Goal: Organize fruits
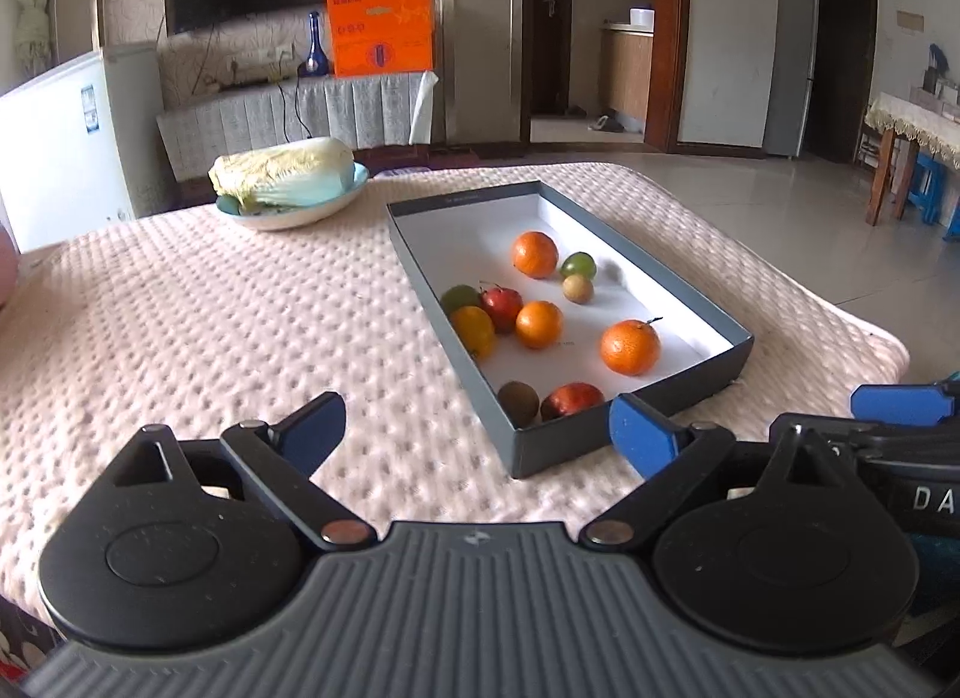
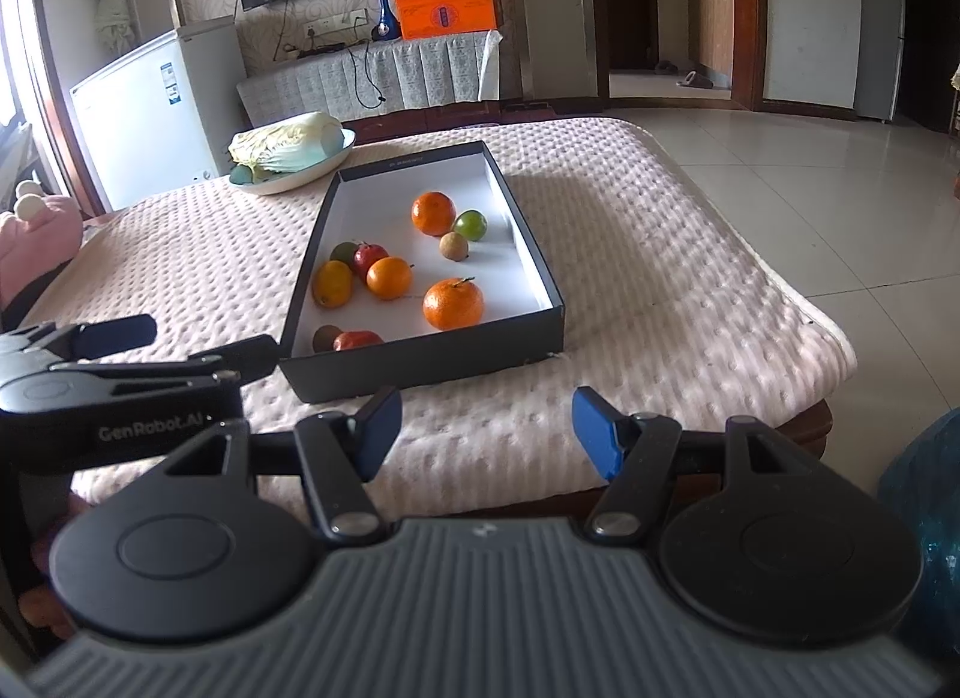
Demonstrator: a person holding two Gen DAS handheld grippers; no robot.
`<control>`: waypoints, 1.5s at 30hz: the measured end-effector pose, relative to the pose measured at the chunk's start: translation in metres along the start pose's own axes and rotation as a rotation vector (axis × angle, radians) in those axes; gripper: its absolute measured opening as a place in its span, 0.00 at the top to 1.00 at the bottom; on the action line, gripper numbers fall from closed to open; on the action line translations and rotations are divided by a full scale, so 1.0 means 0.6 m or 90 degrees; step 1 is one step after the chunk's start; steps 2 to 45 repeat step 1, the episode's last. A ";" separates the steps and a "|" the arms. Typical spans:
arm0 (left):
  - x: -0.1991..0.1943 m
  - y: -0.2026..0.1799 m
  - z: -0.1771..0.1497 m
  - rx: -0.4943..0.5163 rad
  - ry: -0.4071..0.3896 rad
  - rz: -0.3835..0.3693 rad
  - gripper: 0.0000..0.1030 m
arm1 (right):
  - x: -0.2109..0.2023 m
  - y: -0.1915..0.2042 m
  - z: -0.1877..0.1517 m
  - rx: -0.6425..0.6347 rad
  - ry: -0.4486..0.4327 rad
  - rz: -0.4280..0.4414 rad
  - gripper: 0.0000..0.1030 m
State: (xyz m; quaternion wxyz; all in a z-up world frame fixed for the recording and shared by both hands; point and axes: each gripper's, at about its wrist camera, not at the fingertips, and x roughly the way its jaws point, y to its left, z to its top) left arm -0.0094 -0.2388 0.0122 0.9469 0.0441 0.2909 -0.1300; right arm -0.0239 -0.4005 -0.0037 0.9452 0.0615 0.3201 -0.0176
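Both grippers, left [image 1: 477, 434] & right [image 2: 486, 428], spread wide w/ nothing between pads, low over the quilted cover [image 1: 210, 338]. Just ahead: box [image 2: 420, 365] w/ fruit inside – oranges [image 2: 453, 303], red apples, greens, a kiwi. Beyond it, bowl [image 1: 336, 203] w/ cabbage [image 1: 288, 170].

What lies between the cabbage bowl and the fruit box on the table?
Nothing: only bare quilted cover separates the bowl of cabbage from the dark fruit box. Both wrist views show this narrow gap, most clearly the right one.
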 end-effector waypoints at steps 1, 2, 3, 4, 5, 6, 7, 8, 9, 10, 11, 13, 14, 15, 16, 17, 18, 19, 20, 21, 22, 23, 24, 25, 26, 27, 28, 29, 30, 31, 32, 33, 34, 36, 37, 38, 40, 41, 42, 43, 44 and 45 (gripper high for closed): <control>0.001 -0.001 0.001 0.002 0.002 0.005 0.06 | 0.000 -0.001 0.000 0.001 -0.002 -0.001 0.37; 0.001 -0.001 0.001 0.002 0.002 0.005 0.06 | 0.000 -0.001 0.000 0.001 -0.002 -0.001 0.37; 0.001 -0.001 0.001 0.002 0.002 0.005 0.06 | 0.000 -0.001 0.000 0.001 -0.002 -0.001 0.37; 0.001 -0.001 0.001 0.002 0.002 0.005 0.06 | 0.000 -0.001 0.000 0.001 -0.002 -0.001 0.37; 0.001 -0.001 0.001 0.002 0.002 0.005 0.06 | 0.000 -0.001 0.000 0.001 -0.002 -0.001 0.37; 0.001 -0.001 0.001 0.002 0.002 0.005 0.06 | 0.000 -0.001 0.000 0.001 -0.002 -0.001 0.37; 0.001 -0.001 0.001 0.002 0.002 0.005 0.06 | 0.000 -0.001 0.000 0.001 -0.002 -0.001 0.37; 0.001 -0.001 0.001 0.002 0.002 0.005 0.06 | 0.000 -0.001 0.000 0.001 -0.002 -0.001 0.37; 0.001 -0.001 0.001 0.002 0.002 0.005 0.06 | 0.000 -0.001 0.000 0.001 -0.002 -0.001 0.37; 0.001 -0.001 0.001 0.002 0.002 0.005 0.06 | 0.000 -0.001 0.000 0.001 -0.002 -0.001 0.37; 0.001 -0.001 0.001 0.002 0.002 0.005 0.06 | 0.000 -0.001 0.000 0.001 -0.002 -0.001 0.37; 0.001 -0.001 0.001 0.002 0.002 0.005 0.06 | 0.000 -0.001 0.000 0.001 -0.002 -0.001 0.37; 0.001 -0.001 0.001 0.002 0.002 0.005 0.06 | 0.000 -0.001 0.000 0.001 -0.002 -0.001 0.37; 0.001 -0.001 0.001 0.002 0.002 0.005 0.06 | 0.000 -0.001 0.000 0.001 -0.002 -0.001 0.37; 0.001 -0.001 0.001 0.002 0.002 0.005 0.06 | 0.000 -0.001 0.000 0.001 -0.002 -0.001 0.37; 0.001 -0.001 0.001 0.002 0.002 0.005 0.06 | 0.000 -0.001 0.000 0.001 -0.002 -0.001 0.37; 0.001 -0.001 0.001 0.002 0.002 0.005 0.06 | 0.000 -0.001 0.000 0.001 -0.002 -0.001 0.37; 0.001 -0.001 0.001 0.002 0.002 0.005 0.06 | 0.000 -0.001 0.000 0.001 -0.002 -0.001 0.37; 0.001 -0.001 0.001 0.002 0.002 0.005 0.06 | 0.000 -0.001 0.000 0.001 -0.002 -0.001 0.37; 0.001 -0.001 0.001 0.002 0.002 0.005 0.06 | 0.000 -0.001 0.000 0.001 -0.002 -0.001 0.37; 0.001 -0.001 0.001 0.002 0.002 0.005 0.06 | 0.000 -0.001 0.000 0.001 -0.002 -0.001 0.37; 0.001 -0.001 0.001 0.002 0.002 0.005 0.06 | 0.000 -0.001 0.000 0.001 -0.002 -0.001 0.37; 0.001 -0.001 0.001 0.002 0.002 0.005 0.06 | 0.000 -0.001 0.000 0.001 -0.002 -0.001 0.37; 0.001 -0.001 0.001 0.002 0.002 0.005 0.06 | 0.000 -0.001 0.000 0.001 -0.002 -0.001 0.37; 0.001 -0.001 0.001 0.002 0.002 0.005 0.06 | 0.000 -0.001 0.000 0.001 -0.002 -0.001 0.37; 0.001 -0.001 0.001 0.002 0.002 0.005 0.06 | 0.000 -0.001 0.000 0.001 -0.002 -0.001 0.37; 0.001 -0.001 0.001 0.002 0.002 0.005 0.06 | 0.000 -0.001 0.000 0.001 -0.002 -0.001 0.37; 0.001 -0.001 0.001 0.002 0.002 0.005 0.06 | 0.000 -0.001 0.000 0.001 -0.002 -0.001 0.37; 0.001 -0.001 0.001 0.002 0.002 0.005 0.06 | 0.000 -0.001 0.000 0.001 -0.002 -0.001 0.37; 0.001 -0.001 0.001 0.002 0.002 0.005 0.06 | 0.000 -0.001 0.000 0.001 -0.002 -0.001 0.37; 0.001 -0.001 0.001 0.002 0.002 0.005 0.06 | 0.000 -0.001 0.000 0.001 -0.002 -0.001 0.37; 0.001 -0.001 0.001 0.002 0.002 0.005 0.06 | 0.000 -0.001 0.000 0.001 -0.002 -0.001 0.37; 0.001 -0.001 0.001 0.002 0.002 0.005 0.06 | 0.000 -0.001 0.000 0.001 -0.002 -0.001 0.37; 0.001 -0.001 0.001 0.002 0.002 0.005 0.06 | 0.000 -0.001 0.000 0.001 -0.002 -0.001 0.37; 0.001 -0.001 0.001 0.002 0.002 0.005 0.06 | 0.000 -0.001 0.000 0.001 -0.002 -0.001 0.37; 0.001 -0.001 0.001 0.002 0.002 0.005 0.06 | 0.000 -0.001 0.000 0.001 -0.002 -0.001 0.37; 0.001 -0.001 0.001 0.002 0.002 0.005 0.06 | 0.000 -0.001 0.000 0.001 -0.002 -0.001 0.37; 0.001 -0.001 0.001 0.002 0.002 0.005 0.06 | 0.000 -0.001 0.000 0.001 -0.002 -0.001 0.37; 0.001 -0.001 0.001 0.002 0.002 0.005 0.06 | 0.000 -0.001 0.000 0.001 -0.002 -0.001 0.37; 0.001 -0.001 0.001 0.002 0.002 0.005 0.06 | 0.000 -0.001 0.000 0.001 -0.002 -0.001 0.37; 0.001 -0.001 0.001 0.002 0.002 0.005 0.06 | 0.000 -0.001 0.000 0.001 -0.002 -0.001 0.37; 0.001 -0.001 0.001 0.002 0.002 0.005 0.06 | 0.000 -0.001 0.000 0.001 -0.002 -0.001 0.37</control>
